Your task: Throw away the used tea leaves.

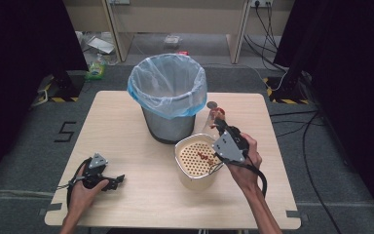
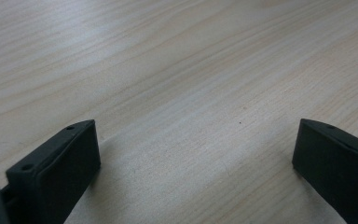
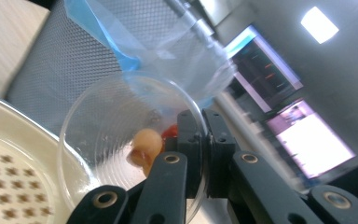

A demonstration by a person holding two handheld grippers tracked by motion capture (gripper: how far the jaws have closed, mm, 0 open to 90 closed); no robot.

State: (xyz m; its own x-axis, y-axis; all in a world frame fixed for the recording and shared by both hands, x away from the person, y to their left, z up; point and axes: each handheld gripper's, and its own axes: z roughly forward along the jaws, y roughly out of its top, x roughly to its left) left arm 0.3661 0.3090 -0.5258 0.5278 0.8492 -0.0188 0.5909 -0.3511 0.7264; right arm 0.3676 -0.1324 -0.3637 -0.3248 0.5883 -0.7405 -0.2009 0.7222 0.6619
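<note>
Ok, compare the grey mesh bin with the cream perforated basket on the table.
The grey mesh bin lined with a blue plastic bag stands taller than the cream basket with a perforated insert. The bin sits farther back on the light wooden table; the basket sits nearer the person, beside the right tool. The bin is bag-lined; the basket is bare, with small red bits on its insert. Both stand upright and open-topped.

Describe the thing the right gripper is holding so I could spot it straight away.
Find the lined mesh bin at the table's far middle; just right of it is a clear plastic cup, pinched by its rim in the right gripper. Unlike the cream perforated strainer beneath, it is see-through, with food scraps inside.
</note>
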